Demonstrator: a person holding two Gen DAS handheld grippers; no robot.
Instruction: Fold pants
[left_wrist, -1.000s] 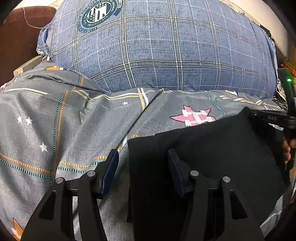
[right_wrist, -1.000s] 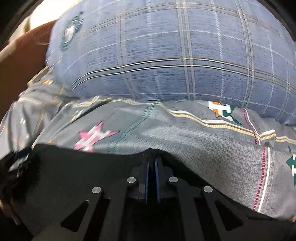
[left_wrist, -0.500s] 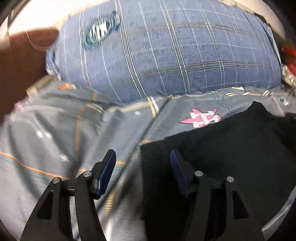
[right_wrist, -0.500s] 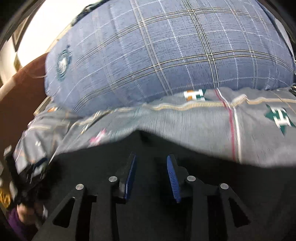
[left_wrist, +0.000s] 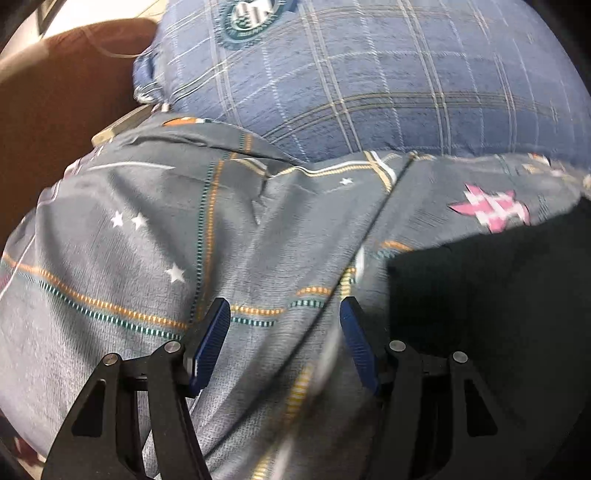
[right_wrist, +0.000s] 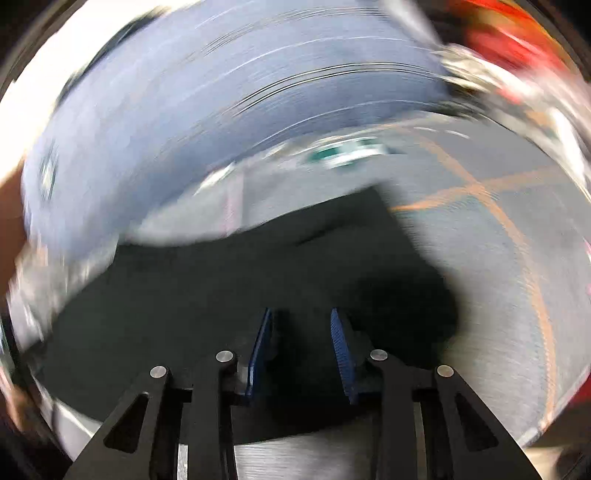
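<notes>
The black pants (left_wrist: 491, 302) lie folded flat on the grey patterned bedsheet (left_wrist: 147, 266), to the right of my left gripper (left_wrist: 286, 328). That gripper is open, its blue pads (left_wrist: 212, 339) over bare sheet with nothing between them. The right wrist view is badly blurred. There my right gripper (right_wrist: 301, 336) hovers over the black pants (right_wrist: 221, 295) near their right edge. Its jaws stand apart and are closing. Only the pants' surface shows behind the gap, and the pads (right_wrist: 341, 350) press on nothing.
A large blue plaid pillow (left_wrist: 369, 81) lies at the head of the bed behind the pants. Brown upholstery (left_wrist: 62, 85) stands at the far left. Something red (right_wrist: 517, 48) blurs past at the upper right of the right wrist view.
My left gripper has slid left, off the pants' edge and onto bare sheet. My right gripper has let go of the pants, opened, and swung quickly to the right while rolling.
</notes>
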